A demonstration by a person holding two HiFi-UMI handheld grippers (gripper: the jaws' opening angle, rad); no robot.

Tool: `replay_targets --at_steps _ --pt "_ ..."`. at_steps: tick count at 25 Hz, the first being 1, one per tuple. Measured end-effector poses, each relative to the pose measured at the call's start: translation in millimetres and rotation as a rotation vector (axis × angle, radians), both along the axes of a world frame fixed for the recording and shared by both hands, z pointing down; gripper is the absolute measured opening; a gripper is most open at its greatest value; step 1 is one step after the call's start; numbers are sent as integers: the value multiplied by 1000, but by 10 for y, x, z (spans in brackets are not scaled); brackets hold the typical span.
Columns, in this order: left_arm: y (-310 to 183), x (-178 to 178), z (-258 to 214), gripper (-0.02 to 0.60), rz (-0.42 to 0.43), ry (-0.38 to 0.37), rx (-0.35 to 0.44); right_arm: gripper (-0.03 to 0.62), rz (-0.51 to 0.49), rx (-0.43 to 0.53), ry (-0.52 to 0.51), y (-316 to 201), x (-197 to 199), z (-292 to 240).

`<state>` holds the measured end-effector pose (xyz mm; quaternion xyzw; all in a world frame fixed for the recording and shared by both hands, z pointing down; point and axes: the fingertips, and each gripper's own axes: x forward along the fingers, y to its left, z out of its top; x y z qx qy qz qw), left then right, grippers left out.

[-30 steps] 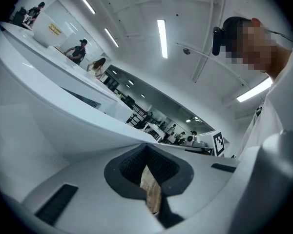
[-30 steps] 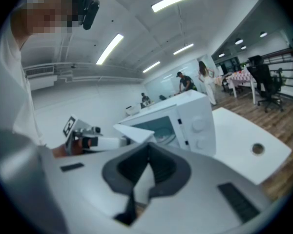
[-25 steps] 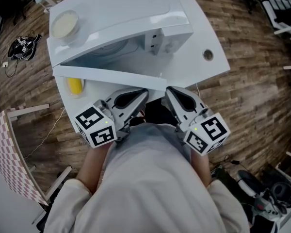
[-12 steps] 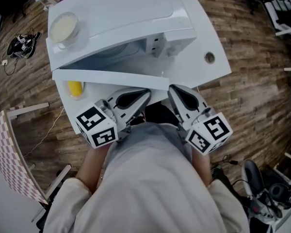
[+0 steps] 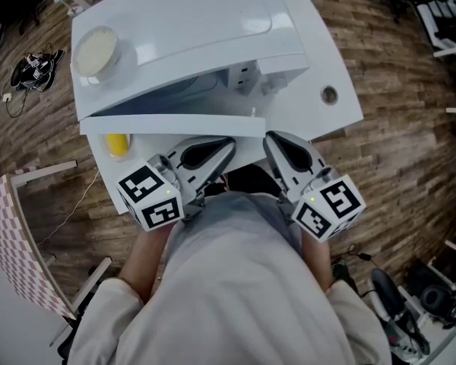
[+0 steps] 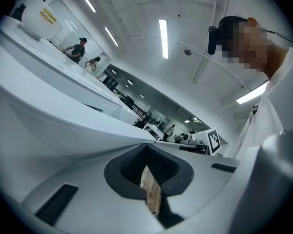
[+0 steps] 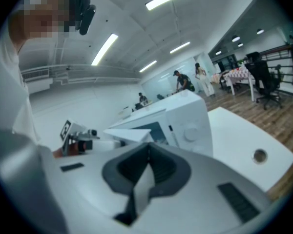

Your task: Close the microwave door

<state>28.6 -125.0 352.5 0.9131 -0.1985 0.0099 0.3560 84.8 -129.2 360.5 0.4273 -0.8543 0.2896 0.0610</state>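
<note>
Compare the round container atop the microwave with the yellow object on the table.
The round container is cream-white; the yellow object is bright yellow. The container stands fully visible on top of the microwave; the yellow object lies lower on the table, partly hidden by the open door. Both sit at the microwave's left end in the head view.

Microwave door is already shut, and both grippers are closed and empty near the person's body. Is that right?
No. The microwave door stands open, angled out toward the person, as the head view shows. The left gripper and right gripper are indeed closed and empty near the person's body.
</note>
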Motion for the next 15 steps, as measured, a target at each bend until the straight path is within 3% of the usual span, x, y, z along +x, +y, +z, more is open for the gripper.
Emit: replay_targets --at_steps 15 --pt "-229 -7 35 14 -15 5 -3 23 -10 -7 1 -264 20 28"
